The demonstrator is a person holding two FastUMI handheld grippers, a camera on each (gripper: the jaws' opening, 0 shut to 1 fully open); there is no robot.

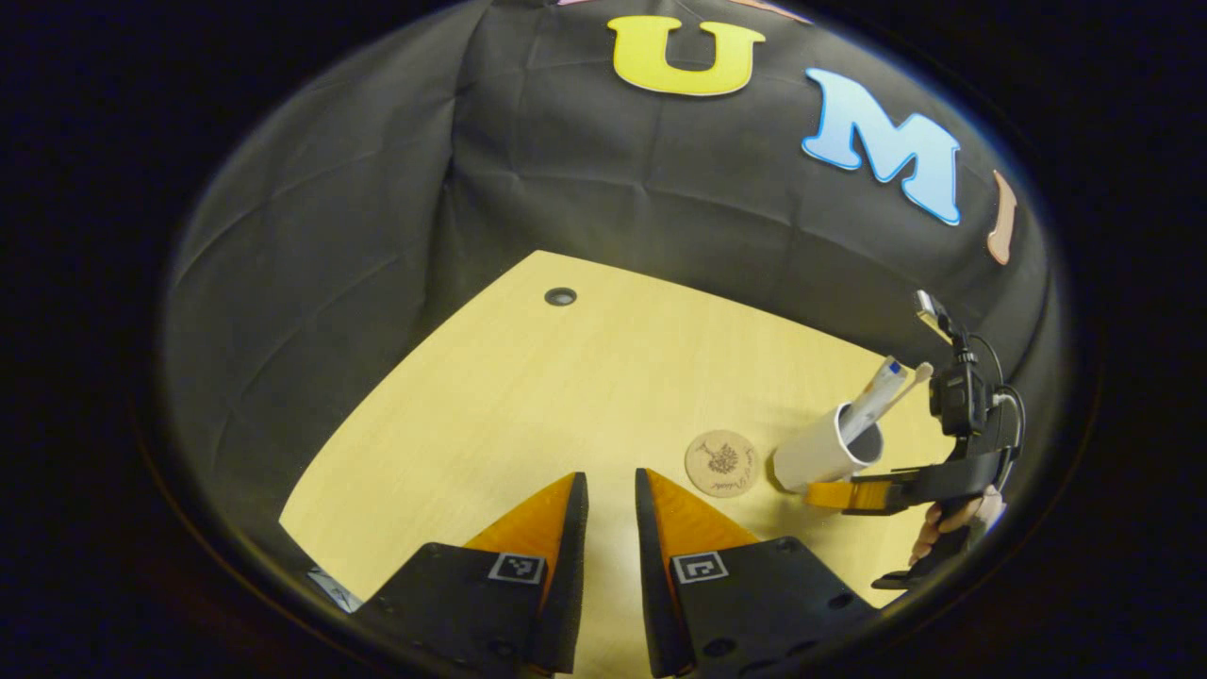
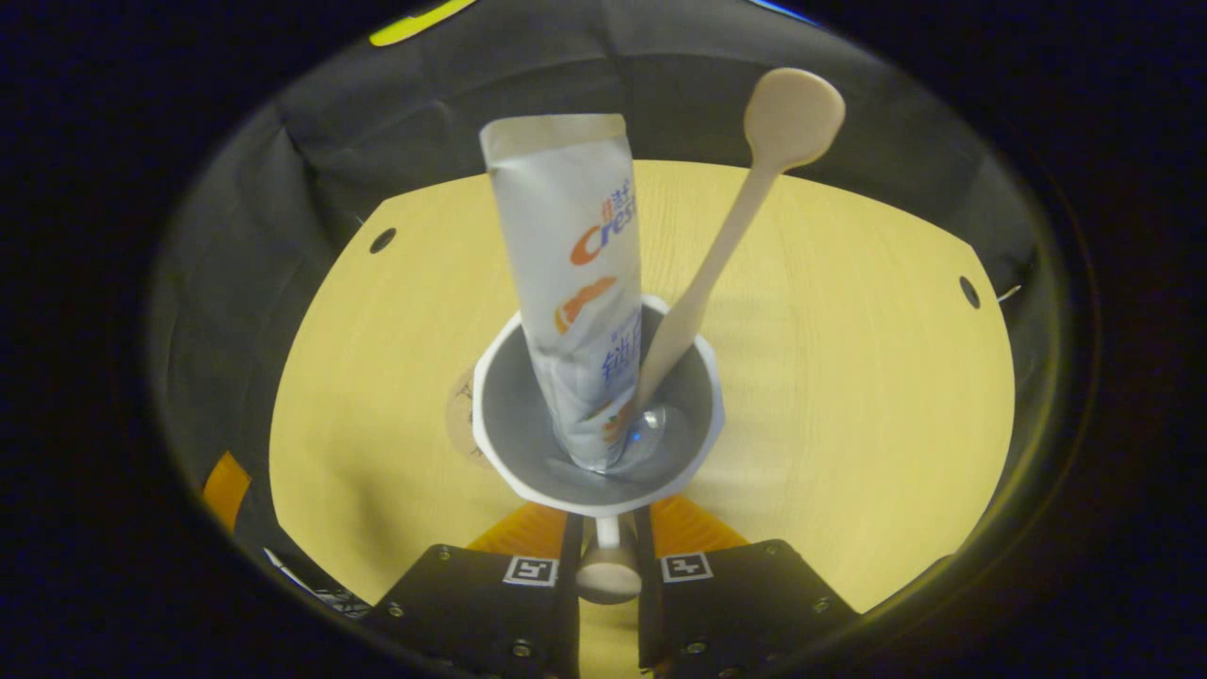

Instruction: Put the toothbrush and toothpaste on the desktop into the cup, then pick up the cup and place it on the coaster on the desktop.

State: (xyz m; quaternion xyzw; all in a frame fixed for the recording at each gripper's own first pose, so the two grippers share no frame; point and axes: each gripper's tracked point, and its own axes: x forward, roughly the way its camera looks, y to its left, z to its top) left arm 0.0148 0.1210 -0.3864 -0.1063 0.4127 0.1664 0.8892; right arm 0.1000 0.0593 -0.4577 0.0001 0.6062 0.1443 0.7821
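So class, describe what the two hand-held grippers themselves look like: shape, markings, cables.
Each hand-held gripper has two wedge-shaped fingers on black bodies with square black-and-white markers and screws. The right hand-held gripper carries a black camera with looping black cables.

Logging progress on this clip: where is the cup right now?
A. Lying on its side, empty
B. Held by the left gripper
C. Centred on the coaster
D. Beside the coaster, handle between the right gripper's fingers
D: in the left gripper view the cup sits next to the coaster, not on it, and in the right gripper view the right gripper has its fingers closed on the cup's handle.
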